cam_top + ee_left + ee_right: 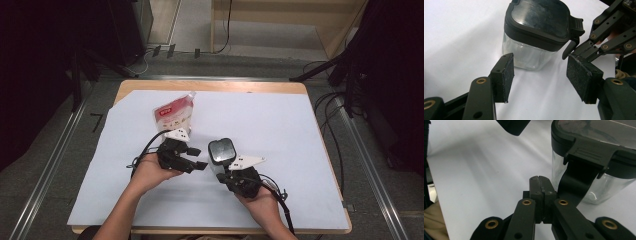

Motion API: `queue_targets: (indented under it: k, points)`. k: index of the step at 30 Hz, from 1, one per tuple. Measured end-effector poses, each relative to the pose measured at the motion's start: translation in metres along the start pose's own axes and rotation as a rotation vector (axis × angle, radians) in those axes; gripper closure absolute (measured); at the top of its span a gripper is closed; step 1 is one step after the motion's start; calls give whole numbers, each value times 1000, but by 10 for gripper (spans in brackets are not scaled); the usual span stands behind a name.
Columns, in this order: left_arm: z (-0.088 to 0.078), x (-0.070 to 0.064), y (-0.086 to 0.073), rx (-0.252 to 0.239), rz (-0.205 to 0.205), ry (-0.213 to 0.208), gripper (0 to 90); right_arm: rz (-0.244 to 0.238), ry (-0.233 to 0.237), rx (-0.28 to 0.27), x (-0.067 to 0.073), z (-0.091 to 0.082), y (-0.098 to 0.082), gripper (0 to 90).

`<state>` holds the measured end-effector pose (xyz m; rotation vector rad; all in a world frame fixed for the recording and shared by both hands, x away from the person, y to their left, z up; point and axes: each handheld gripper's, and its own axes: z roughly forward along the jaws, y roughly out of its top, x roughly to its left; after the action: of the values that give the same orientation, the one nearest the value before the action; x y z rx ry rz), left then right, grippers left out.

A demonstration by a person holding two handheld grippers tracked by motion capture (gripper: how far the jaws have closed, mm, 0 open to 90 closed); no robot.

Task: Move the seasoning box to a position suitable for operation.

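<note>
Lidded jar point(221, 152) sits centre frame, beside right gripper point(220, 172), jaws closed at its latch; left gripper point(201, 159) jaws open, empty.

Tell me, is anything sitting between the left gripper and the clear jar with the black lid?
Nothing visible. The left gripper stands open facing the jar across bare white sheet; the shut right gripper waits at the lid's latch, off to one side.

The jar point(596, 157) runs off the right gripper view's top and right edges, up at one o'clock. The pouch's point(173, 114) print is too small to read. The right gripper point(220, 172) hides the jar's base.
</note>
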<state>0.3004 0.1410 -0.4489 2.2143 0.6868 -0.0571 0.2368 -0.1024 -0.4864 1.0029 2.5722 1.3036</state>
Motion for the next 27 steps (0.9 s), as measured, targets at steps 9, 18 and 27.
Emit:
queue_targets:
  k: [9, 18, 27]
  points:
    - [0, 0, 0, -3, -3, 7, 394, 4, -11, 7, -6, -4, -1, 900]
    - [0, 1, 0, -19, 9, 15, 369, 26, -34, 6, -23, -15, -4, 900]
    - [2, 1, 0, -18, 26, 10, 369, 48, -47, 10, -35, -25, -6, 900]
